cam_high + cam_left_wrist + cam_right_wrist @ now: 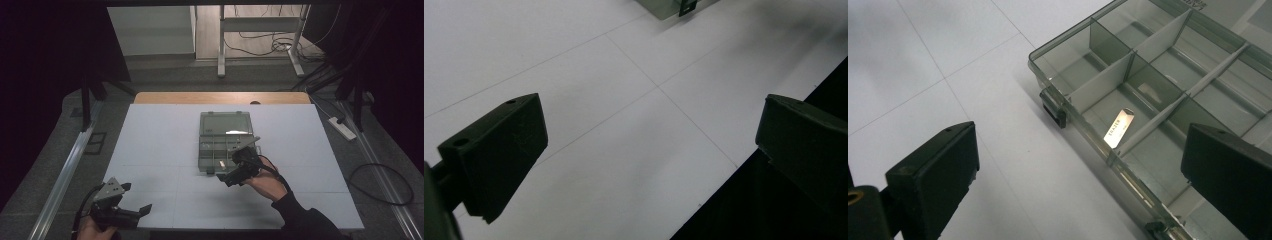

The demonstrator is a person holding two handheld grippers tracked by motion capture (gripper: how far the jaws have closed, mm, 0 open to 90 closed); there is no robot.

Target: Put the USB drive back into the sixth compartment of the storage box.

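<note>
Organizer box (225,142) lying open mid-table, eraser (1118,128) sitting inside; right tongs (240,170) hovering released at its 6 o'clock, left tongs (122,205) idling released, empty; progress unclear.

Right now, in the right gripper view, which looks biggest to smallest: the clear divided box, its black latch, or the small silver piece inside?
1. Divided box, by far the largest.
2. Silver piece and black latch look about alike, so I won't rank them.

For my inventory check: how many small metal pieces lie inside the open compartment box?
1: a small silver piece in a near-edge compartment of the box. Others may be hidden behind the right tongs.
</note>
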